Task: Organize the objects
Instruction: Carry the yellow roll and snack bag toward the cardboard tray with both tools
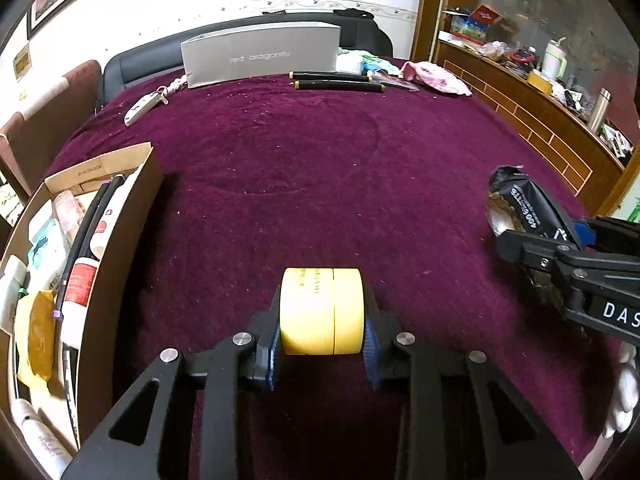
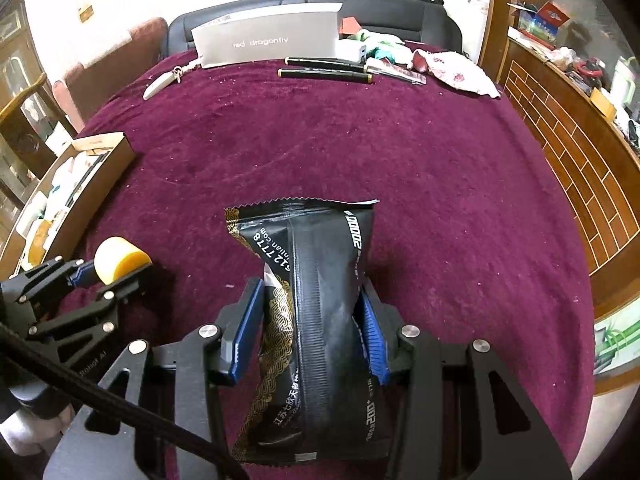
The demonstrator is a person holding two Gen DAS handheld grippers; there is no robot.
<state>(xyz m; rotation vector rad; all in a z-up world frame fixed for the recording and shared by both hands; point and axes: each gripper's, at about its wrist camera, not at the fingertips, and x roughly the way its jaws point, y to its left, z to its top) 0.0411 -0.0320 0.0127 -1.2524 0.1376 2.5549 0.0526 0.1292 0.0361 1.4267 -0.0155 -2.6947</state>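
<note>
The left tool (image 1: pixel 322 340) pinches a round yellow plastic jar (image 1: pixel 322 312); the right tool (image 2: pixel 308 328) pinches a black foil packet (image 2: pixel 312 312) printed "20000". Upper centre, a grey box (image 1: pixel 262 54) reads "red dragonfly".

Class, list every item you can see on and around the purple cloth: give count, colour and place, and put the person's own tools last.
Yellow jar: one, near edge, in left tool.
Black packet: one, black and gold, in right tool.
Cardboard box: one, brown, left edge, filled with toiletries.
Grey box: one, far edge.
Black tubes: two, gold-capped, far side.
White key fob: one, far left.
Purple cloth: one, covering the table.
Left tool: black, shut on jar.
Right tool: black, shut on packet.
</note>
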